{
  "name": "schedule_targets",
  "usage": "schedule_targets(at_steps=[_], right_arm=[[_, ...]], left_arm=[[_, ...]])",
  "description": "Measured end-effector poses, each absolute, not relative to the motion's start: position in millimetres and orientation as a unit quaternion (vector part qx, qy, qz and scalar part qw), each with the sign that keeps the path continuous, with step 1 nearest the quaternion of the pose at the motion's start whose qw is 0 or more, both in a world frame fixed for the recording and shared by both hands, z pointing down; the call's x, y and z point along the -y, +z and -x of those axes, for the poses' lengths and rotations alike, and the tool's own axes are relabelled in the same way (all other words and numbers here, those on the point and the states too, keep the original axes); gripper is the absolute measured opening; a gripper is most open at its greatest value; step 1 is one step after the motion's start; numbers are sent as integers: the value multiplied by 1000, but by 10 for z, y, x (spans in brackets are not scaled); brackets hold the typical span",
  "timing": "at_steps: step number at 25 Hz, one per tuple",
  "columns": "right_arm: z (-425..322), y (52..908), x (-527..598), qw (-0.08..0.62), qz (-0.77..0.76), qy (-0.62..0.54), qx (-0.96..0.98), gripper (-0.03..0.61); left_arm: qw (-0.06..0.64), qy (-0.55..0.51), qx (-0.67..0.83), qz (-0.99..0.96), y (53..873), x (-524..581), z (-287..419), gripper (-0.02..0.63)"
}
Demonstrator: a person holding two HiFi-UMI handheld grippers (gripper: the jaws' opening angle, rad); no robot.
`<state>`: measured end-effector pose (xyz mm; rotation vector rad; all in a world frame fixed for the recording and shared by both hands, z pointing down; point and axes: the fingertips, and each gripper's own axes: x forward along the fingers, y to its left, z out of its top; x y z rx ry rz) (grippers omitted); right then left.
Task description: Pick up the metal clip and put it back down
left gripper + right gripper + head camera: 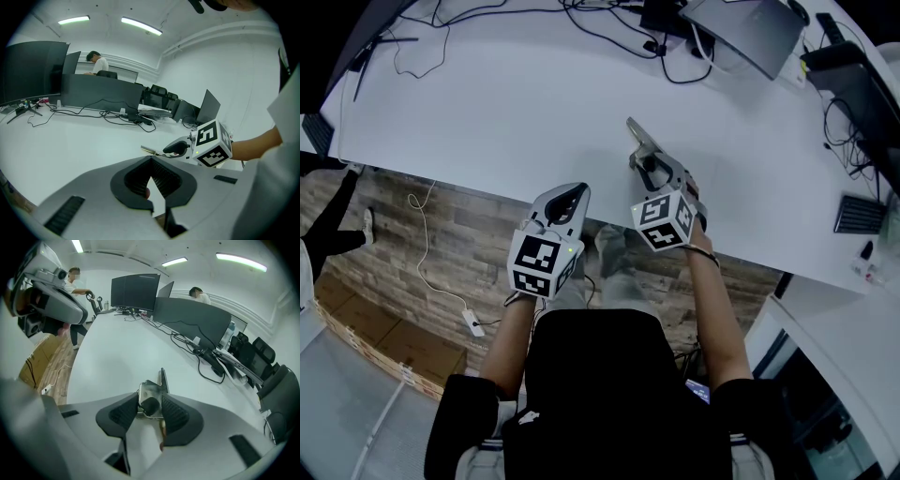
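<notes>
**First:** Right claw [150, 403] first, since it is sitting closest: what is it doing?

**Second:** It is standing loosened, jaws apart, with the metal clip [150, 391] lying between the pads. Those pads are crowding the clip's sides, but I am not seeing them squeezing it, so I am judging the clip released.

**First:** Where is the clip lying?

**Second:** It is resting on the white surface [487, 103], close to the near edge and right of the middle, straight ahead of that claw.

**First:** Which way is its long axis running?

**Second:** Away from the claw. The fat rolled end is sitting in the claw's mouth, and the thin lever is pointing to the far side, leaning slightly left.

**First:** Is the left claw [151, 161] mattering?

**Second:** Hardly. It is hanging clenched and empty by the near edge, left of the clip, and it is the farther of the two.

**First:** So the coming move?

**Second:** I am guessing the right claw is needing only to draw straight back toward the near side, along that axis, so neither pad is dragging the clip.
</notes>
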<state>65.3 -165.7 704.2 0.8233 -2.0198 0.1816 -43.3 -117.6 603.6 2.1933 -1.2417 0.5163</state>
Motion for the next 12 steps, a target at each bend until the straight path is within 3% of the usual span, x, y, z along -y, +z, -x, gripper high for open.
schedule_targets(at_steps=[12], right_arm=[[-663, 6934, 1598, 450, -339, 86, 822, 158]], left_arm=[[270, 186, 465, -823, 5917, 1211, 457, 9]])
